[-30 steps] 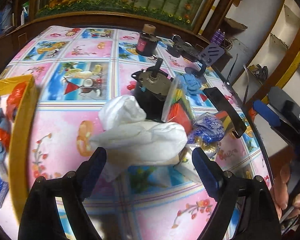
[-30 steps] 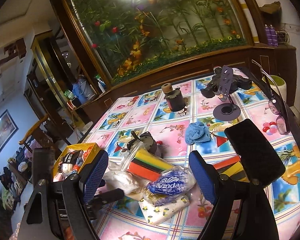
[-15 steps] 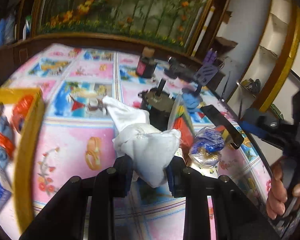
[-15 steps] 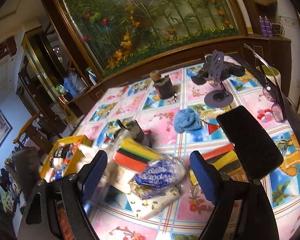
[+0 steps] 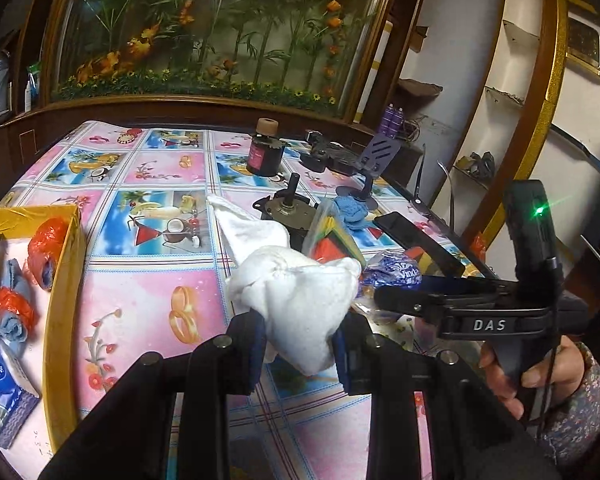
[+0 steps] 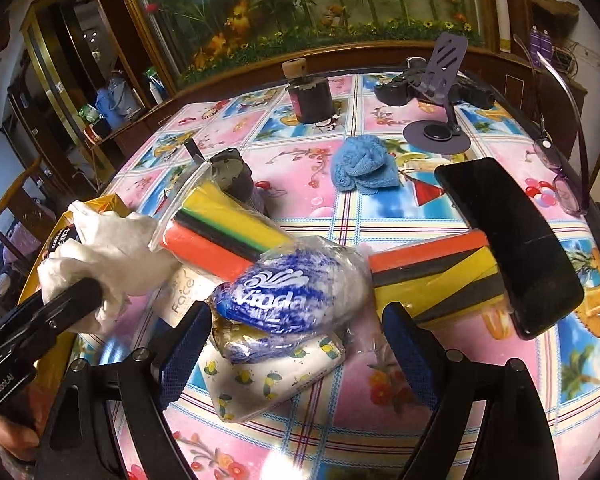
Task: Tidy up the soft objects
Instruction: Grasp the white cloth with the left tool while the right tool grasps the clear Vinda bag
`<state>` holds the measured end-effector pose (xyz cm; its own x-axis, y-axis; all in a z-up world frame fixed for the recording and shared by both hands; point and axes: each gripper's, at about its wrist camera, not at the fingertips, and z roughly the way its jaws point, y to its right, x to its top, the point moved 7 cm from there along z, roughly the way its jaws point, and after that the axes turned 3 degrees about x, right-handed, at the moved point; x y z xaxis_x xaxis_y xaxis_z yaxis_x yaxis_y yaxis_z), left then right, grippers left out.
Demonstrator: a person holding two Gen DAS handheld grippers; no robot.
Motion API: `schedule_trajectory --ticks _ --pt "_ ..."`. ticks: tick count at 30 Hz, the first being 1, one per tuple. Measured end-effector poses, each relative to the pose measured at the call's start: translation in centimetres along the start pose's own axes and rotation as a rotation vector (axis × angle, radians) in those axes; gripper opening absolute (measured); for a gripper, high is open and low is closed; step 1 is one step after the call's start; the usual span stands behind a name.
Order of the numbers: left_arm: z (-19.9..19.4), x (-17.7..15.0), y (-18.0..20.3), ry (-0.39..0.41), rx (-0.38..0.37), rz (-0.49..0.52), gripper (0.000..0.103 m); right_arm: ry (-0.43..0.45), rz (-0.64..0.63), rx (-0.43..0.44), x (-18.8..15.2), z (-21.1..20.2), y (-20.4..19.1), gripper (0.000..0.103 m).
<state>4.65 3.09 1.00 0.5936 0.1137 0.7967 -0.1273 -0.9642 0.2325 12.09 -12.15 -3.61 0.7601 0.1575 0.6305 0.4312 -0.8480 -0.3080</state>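
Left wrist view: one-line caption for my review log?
Left hand-held gripper shut on a white cloth bundle, beside the yellow box on the patterned table.

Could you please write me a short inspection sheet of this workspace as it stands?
Surface: table under a pink and blue picture cloth.
Job's things: white cloth; tissue pack; lemon-print pack; blue cloth; bagged sponges; yellow box holding wrapped items.
Clutter: phone, phone stand, dark jar, glasses.
Grippers: left gripper jaws shut on the white cloth; right gripper jaws open around the tissue pack.
Cables: nothing seen on the table.
Surroundings: plant display, wooden cabinets.
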Motion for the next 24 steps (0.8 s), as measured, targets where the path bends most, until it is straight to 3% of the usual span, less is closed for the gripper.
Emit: schedule_trajectory --ticks 1,2,7,9,19,22,24 --pt "-0.1 -0.1 0.1 0.001 -0.001 0.002 0.027 0.011 -0.001 0.000 0.0 0.0 0.0 0.087" --pt "-0.1 -0.1 0.2 0.003 -0.002 0.004 0.027 0.018 -0.005 0.003 0.0 0.0 -0.1 0.077" --pt "-0.6 0.2 0.3 0.027 -0.018 0.001 0.027 0.054 -0.008 -0.011 0.4 -0.7 0.1 0.063" --pt "-0.8 0.3 0.6 0.040 -0.031 0.005 0.027 0.083 -0.015 -0.016 0.7 -1.3 0.0 0.047" --pt "-1.9 1.0 1.0 0.101 -0.052 0.013 0.027 0.188 -0.052 0.029 1.7 -3.5 -1.4 0.047" --pt "-3.6 1.6 1.6 0.167 -0.109 0.022 0.027 0.230 -0.062 0.066 2.0 -4.5 -2.1 0.047" --pt "-4.1 1.8 2.2 0.197 -0.108 0.054 0.039 0.233 -0.071 0.067 2.0 -4.6 -2.4 0.047"
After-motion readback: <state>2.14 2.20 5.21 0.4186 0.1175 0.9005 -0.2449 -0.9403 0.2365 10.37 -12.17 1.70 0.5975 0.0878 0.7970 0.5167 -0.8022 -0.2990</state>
